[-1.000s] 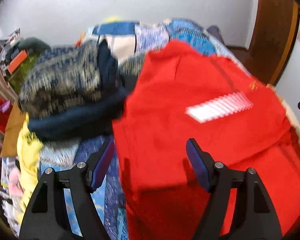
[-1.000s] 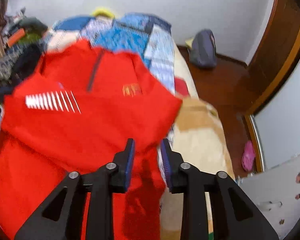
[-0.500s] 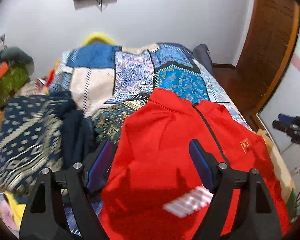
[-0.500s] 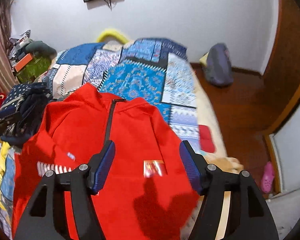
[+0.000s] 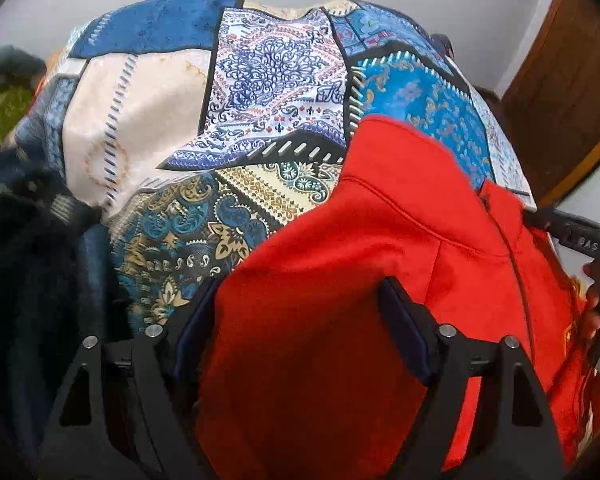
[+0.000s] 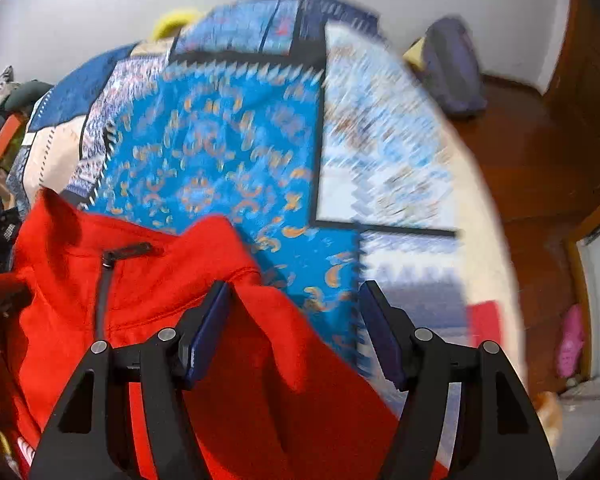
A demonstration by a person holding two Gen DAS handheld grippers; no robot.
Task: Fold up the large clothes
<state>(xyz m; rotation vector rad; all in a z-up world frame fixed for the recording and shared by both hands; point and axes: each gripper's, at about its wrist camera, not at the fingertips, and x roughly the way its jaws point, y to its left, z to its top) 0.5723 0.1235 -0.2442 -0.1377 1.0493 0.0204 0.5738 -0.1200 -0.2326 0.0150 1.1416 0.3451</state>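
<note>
A red zip-neck jacket (image 5: 380, 220) lies flat on the patchwork bedspread (image 5: 268, 80), collar toward the far end. My left gripper (image 5: 298, 284) hovers low over its left shoulder, jaws wide and still opening; red cloth lies beneath the gap, and neither pad presses it. In the right wrist view the jacket (image 6: 160, 276) shows its collar and dark zip. My right gripper (image 6: 295, 285) stands open over the right shoulder edge, with red cloth under its left finger and bedspread (image 6: 220, 140) under the other. The right gripper (image 5: 576, 240) also shows at the left view's right edge.
A heap of dark blue patterned clothes (image 5: 28, 240) lies left of the jacket. The bed's right edge drops to a wooden floor (image 6: 532, 152) with a grey-blue bag (image 6: 452, 72) and a pink slipper (image 6: 570, 340). A brown wooden door (image 5: 560, 80) stands at the right.
Both grippers have travelled up the jacket from its chest stripes to the shoulders and sunk closer to it. The right jaws, narrow around red cloth before, have opened wide; the left widened a little.
</note>
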